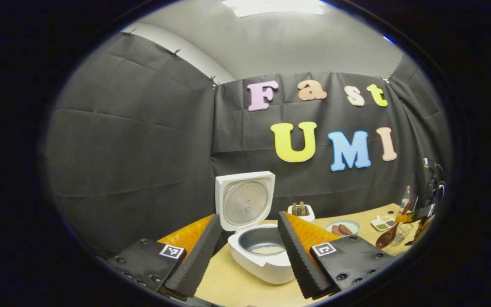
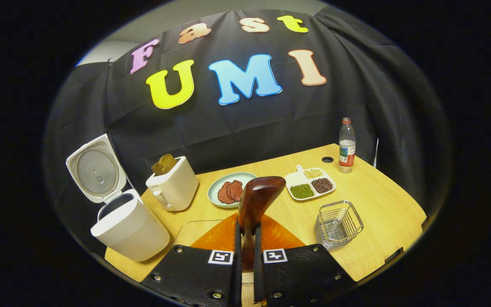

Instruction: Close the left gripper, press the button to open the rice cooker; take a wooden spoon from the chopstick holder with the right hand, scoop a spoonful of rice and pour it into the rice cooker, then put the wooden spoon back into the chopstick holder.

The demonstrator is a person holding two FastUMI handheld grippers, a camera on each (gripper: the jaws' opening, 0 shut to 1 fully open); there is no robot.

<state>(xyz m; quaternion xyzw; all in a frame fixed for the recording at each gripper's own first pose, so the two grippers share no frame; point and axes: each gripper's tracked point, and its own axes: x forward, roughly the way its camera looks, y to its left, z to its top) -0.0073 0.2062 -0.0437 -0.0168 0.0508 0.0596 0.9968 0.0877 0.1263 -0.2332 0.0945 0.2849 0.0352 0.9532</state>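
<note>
The white rice cooker (image 1: pixel 267 264) stands open with its lid (image 1: pixel 245 200) upright, and a little rice lies in the grey inner pot (image 1: pixel 262 245). My left gripper (image 1: pixel 249 217) is open just before it, one finger on each side of the pot, touching nothing. My right gripper (image 2: pixel 246 227) is shut on the handle of the dark wooden spoon (image 2: pixel 256 198), held above the table. The cooker (image 2: pixel 130 228) sits to its left. The wire chopstick holder (image 2: pixel 339 224) stands to the right of the spoon. In the left gripper view, the right gripper (image 1: pixel 420 213) holds the spoon (image 1: pixel 386 238) beside the holder (image 1: pixel 402 233).
A white toaster (image 2: pixel 173 183) with bread stands behind the cooker. A plate of meat slices (image 2: pixel 230 189), a divided dish of beans (image 2: pixel 309 183) and a water bottle (image 2: pixel 347 145) sit toward the back of the wooden table (image 2: pixel 382 200). Black cloth walls close in the booth.
</note>
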